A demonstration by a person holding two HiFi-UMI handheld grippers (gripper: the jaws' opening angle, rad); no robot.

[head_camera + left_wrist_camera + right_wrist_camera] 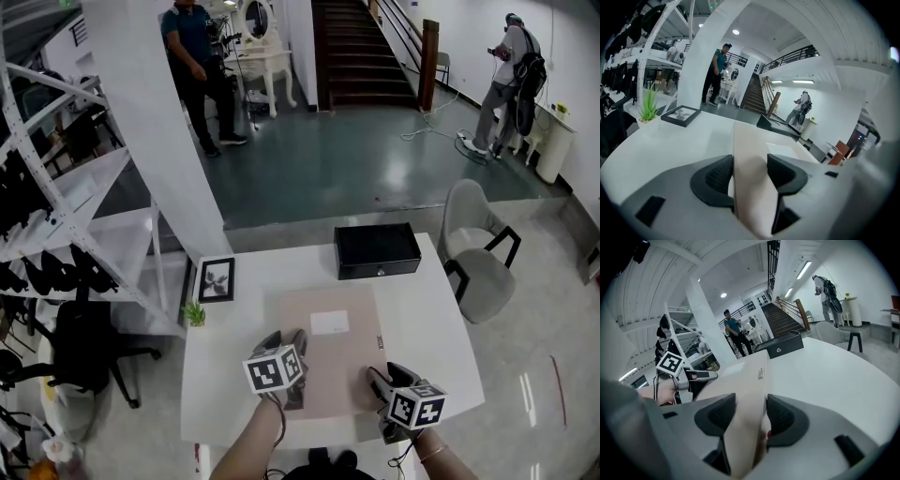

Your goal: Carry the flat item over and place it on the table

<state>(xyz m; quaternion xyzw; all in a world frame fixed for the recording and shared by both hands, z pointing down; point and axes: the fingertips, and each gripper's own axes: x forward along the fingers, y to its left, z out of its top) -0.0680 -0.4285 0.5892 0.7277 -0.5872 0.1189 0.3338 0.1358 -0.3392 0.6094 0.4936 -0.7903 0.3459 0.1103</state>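
A flat beige pad (330, 352) with a white label and a small metal tag lies over the middle of the white table (422, 309). My left gripper (292, 345) is shut on the pad's near left edge; the pad (750, 178) runs between its jaws. My right gripper (379, 380) is shut on the near right corner, and the pad (745, 394) passes between its jaws, bent upward there. In the right gripper view the left gripper (701, 376) shows across the pad.
A black box (377, 249) sits at the table's far edge. A framed picture (217, 279) and a small green plant (194, 313) are at the far left corner. A grey chair (478, 253) stands to the right, white shelving (66, 234) to the left. Two people stand farther off.
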